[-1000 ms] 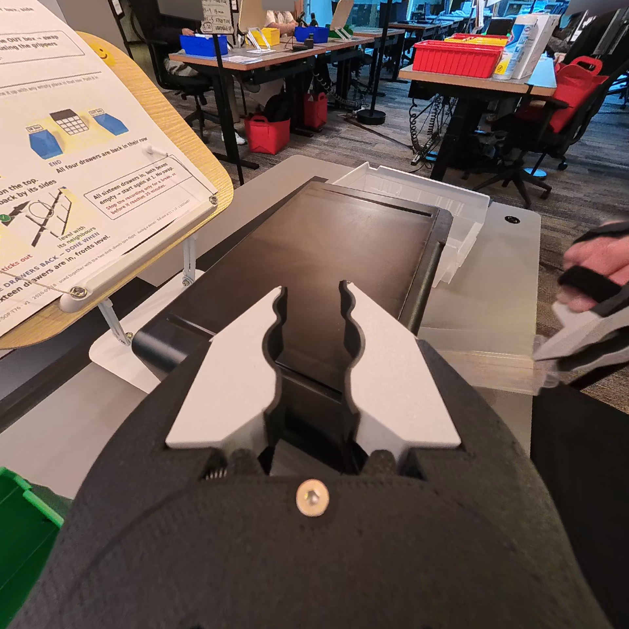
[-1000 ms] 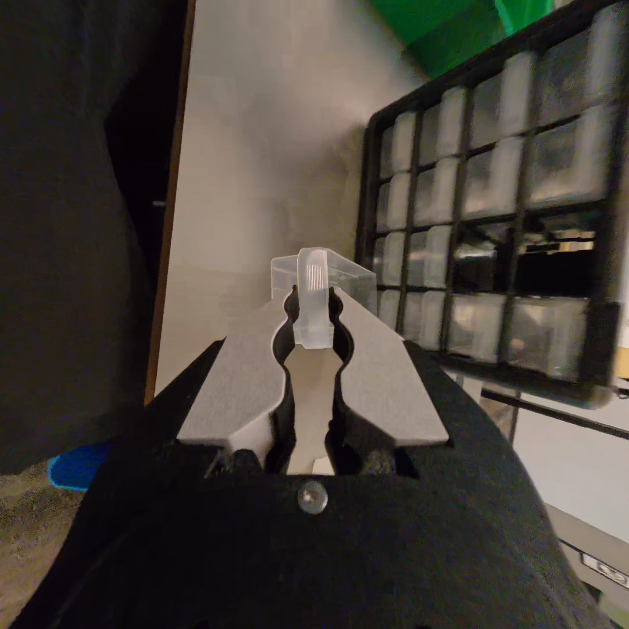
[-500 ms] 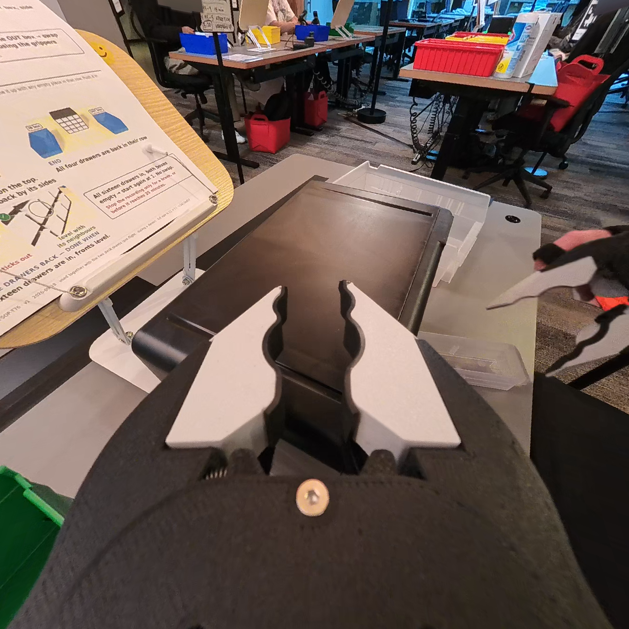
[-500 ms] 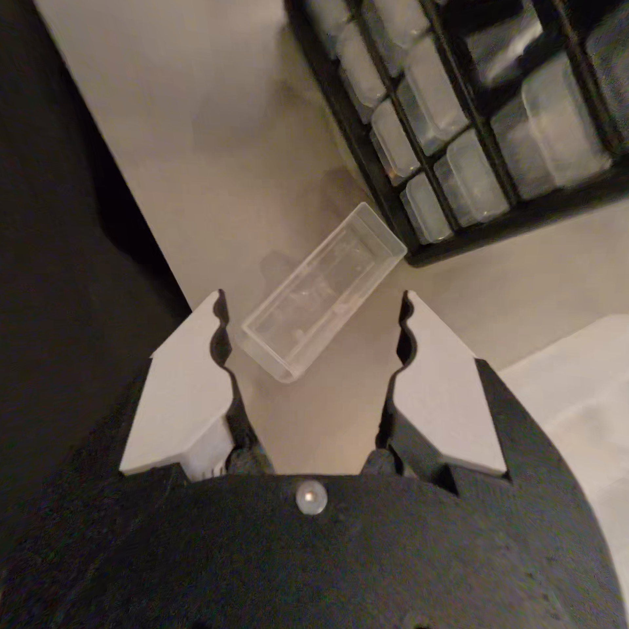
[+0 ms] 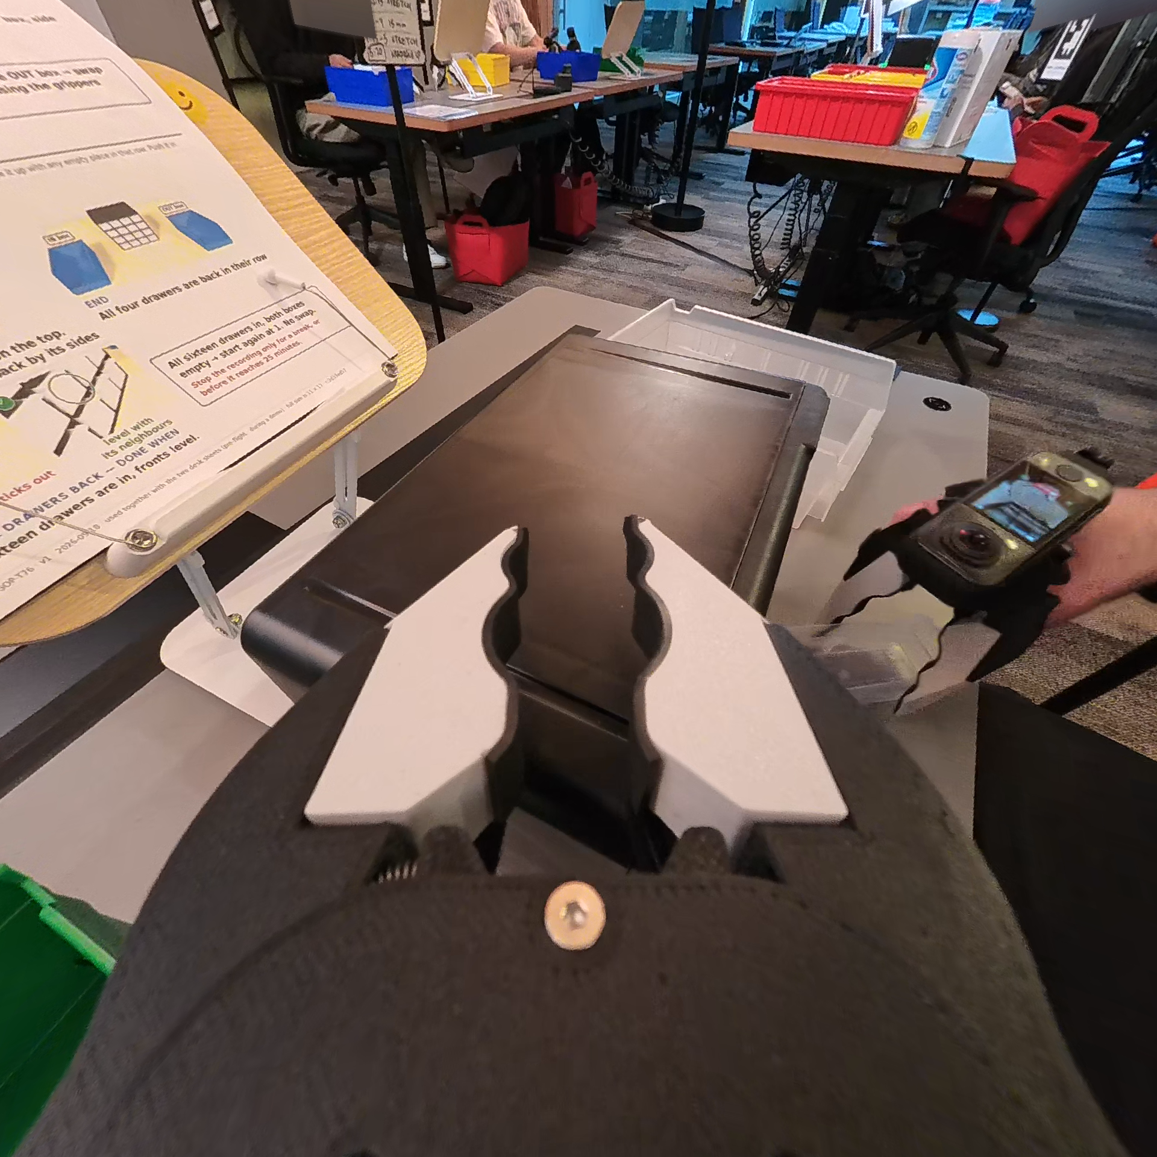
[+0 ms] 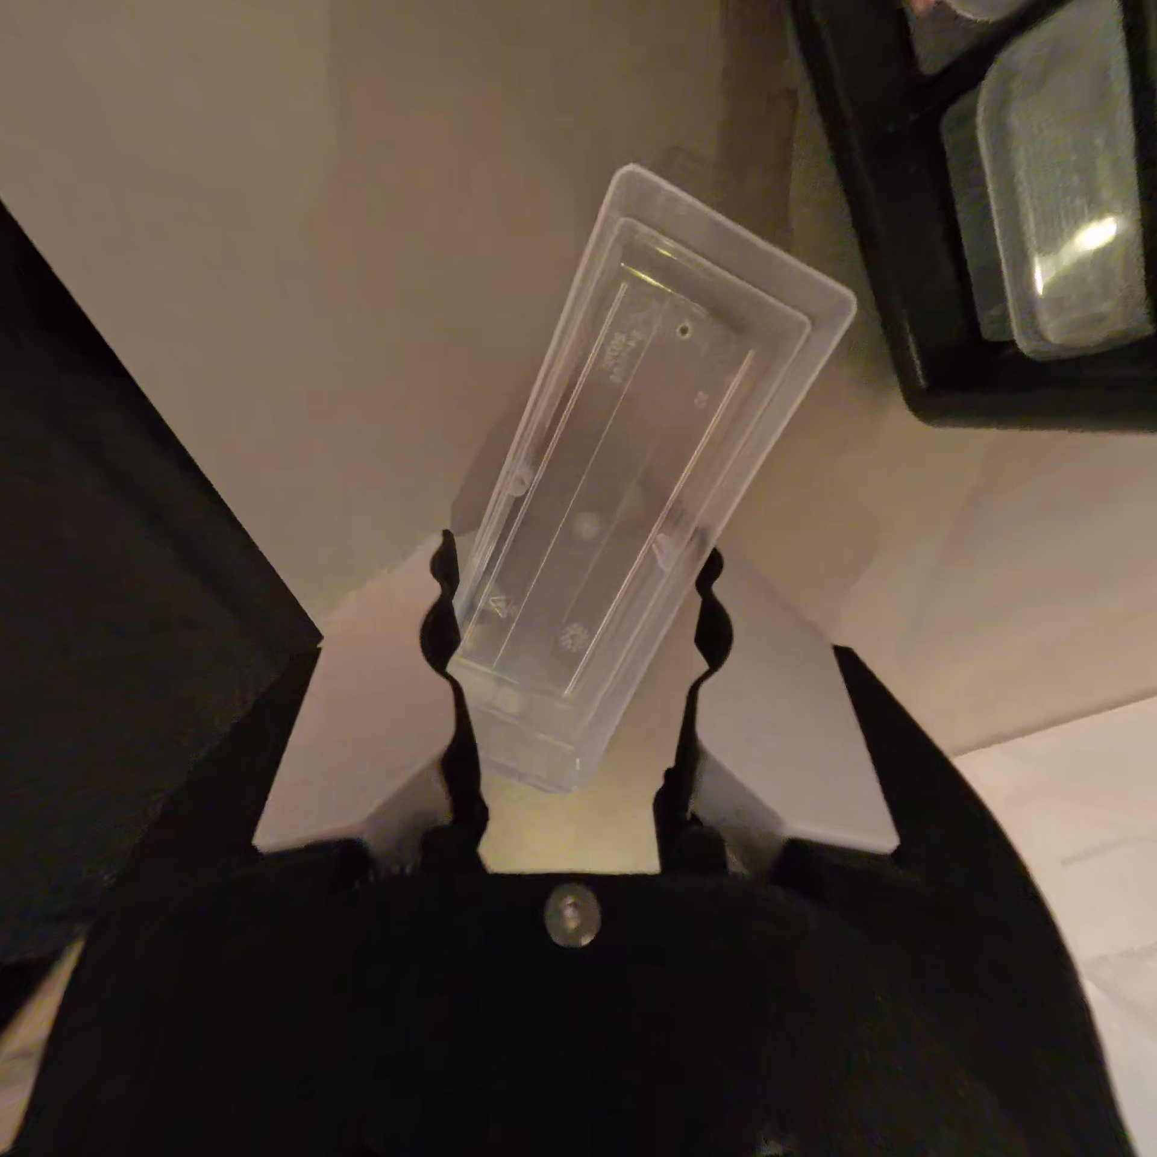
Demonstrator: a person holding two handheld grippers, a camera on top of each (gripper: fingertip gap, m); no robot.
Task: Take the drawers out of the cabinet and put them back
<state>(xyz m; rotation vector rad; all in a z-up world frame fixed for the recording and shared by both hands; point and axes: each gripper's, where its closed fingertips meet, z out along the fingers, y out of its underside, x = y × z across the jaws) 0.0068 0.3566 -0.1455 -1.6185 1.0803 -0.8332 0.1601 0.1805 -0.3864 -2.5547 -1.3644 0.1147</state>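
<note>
The black drawer cabinet (image 5: 626,469) lies on the grey table, its back panel up. My left gripper (image 5: 573,532) hovers just over its near end, jaws apart and empty. A clear plastic drawer (image 6: 657,407) lies upside down on the table beside the cabinet's front (image 6: 876,313), where other clear drawers (image 6: 1052,219) sit in their slots. My right gripper (image 6: 579,551) has its jaws closed in around the near end of this drawer, with the fingers touching its long sides. The drawer sits skewed between them. The right gripper (image 5: 871,643) also shows in the left wrist view.
An instruction board (image 5: 188,282) on a stand stands left of the cabinet. A white bin (image 5: 782,357) is behind it and a green bin (image 5: 37,1002) at the near left. A white sheet (image 6: 1033,782) lies right of the drawer. The table edge is close on the right.
My right gripper let go of the drawer's handle, left the drawer on the table, swung above it and closed in on its sides. The left gripper has not moved.
</note>
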